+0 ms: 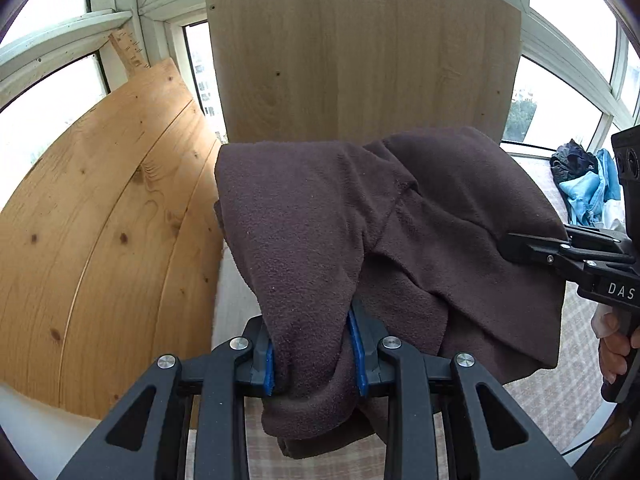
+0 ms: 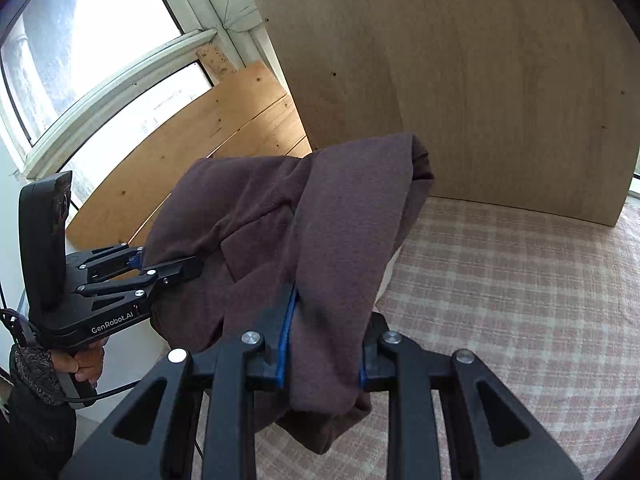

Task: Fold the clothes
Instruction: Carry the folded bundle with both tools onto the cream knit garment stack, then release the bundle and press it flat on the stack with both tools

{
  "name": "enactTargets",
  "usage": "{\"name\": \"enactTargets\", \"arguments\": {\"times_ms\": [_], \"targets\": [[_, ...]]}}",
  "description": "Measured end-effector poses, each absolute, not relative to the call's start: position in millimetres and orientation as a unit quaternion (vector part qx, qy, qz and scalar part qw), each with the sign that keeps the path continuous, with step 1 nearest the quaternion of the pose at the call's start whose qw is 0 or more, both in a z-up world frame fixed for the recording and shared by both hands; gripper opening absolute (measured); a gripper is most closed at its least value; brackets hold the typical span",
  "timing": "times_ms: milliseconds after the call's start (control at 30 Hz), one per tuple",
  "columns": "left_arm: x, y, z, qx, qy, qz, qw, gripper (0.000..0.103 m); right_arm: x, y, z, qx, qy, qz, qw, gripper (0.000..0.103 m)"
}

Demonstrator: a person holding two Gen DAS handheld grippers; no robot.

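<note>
While both grippers clamp it, fleece (image 1: 400,216) hangs lifted between left gripper (image 1: 316,354) and right gripper (image 2: 322,350), boards (image 2: 480,92) close behind, checked cloth (image 2: 520,280) bare rightward, clothes pile (image 1: 584,184) far right.

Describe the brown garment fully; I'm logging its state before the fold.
The brown fleece garment is a soft, fuzzy, dark brown piece with a visible seam. It hangs bunched and draped, lifted above the checked cloth surface. The left gripper pinches one gathered end between its blue-padded fingers; the right gripper clamps another. Loose folds sag below both grips.
</note>
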State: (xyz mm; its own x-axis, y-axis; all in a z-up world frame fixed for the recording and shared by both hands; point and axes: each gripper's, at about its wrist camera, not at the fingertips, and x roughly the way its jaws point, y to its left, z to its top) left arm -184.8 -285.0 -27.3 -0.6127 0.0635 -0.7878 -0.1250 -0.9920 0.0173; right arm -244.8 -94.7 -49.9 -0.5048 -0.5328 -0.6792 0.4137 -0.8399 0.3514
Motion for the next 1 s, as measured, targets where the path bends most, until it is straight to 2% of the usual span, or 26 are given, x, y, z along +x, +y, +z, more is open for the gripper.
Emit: {"name": "enactTargets", "arguments": {"times_ms": [233,367,467,567,700,800,867,900,1000], "targets": [[-246,-340,-85,-0.462,0.032,0.885,0.044,0.026,-288,-124,-102,0.454,-0.070,-0.853,0.247,0.023],[-267,-347,-123,-0.474,0.038,0.879,0.035,0.027,-301,-127,-127,0.463,-0.061,-0.853,0.233,0.023],[-273,-351,-136,-0.470,0.040,0.881,0.031,0.030,-302,-111,-137,0.475,-0.083,-0.843,0.239,0.025],[-276,-345,-137,-0.465,0.065,0.883,0.024,0.042,-306,-101,-141,0.490,-0.102,-0.826,0.258,0.033],[-275,-350,-124,-0.464,0.057,0.884,0.015,0.045,-287,-78,-118,0.472,-0.098,-0.832,0.275,0.036],[-256,-349,-100,-0.434,0.083,0.897,-0.007,0.044,-269,-62,-88,0.420,-0.083,-0.862,0.271,0.035],[-241,-346,-80,-0.406,0.101,0.908,-0.017,0.045,-269,-65,-71,0.383,-0.082,-0.876,0.281,0.029],[-240,-344,-70,-0.393,0.100,0.914,-0.012,0.045,-274,-71,-66,0.372,-0.076,-0.880,0.284,0.019],[-243,-335,-49,-0.360,0.095,0.928,0.004,0.045,-306,-103,-65,0.355,-0.060,-0.889,0.281,0.018]]}}
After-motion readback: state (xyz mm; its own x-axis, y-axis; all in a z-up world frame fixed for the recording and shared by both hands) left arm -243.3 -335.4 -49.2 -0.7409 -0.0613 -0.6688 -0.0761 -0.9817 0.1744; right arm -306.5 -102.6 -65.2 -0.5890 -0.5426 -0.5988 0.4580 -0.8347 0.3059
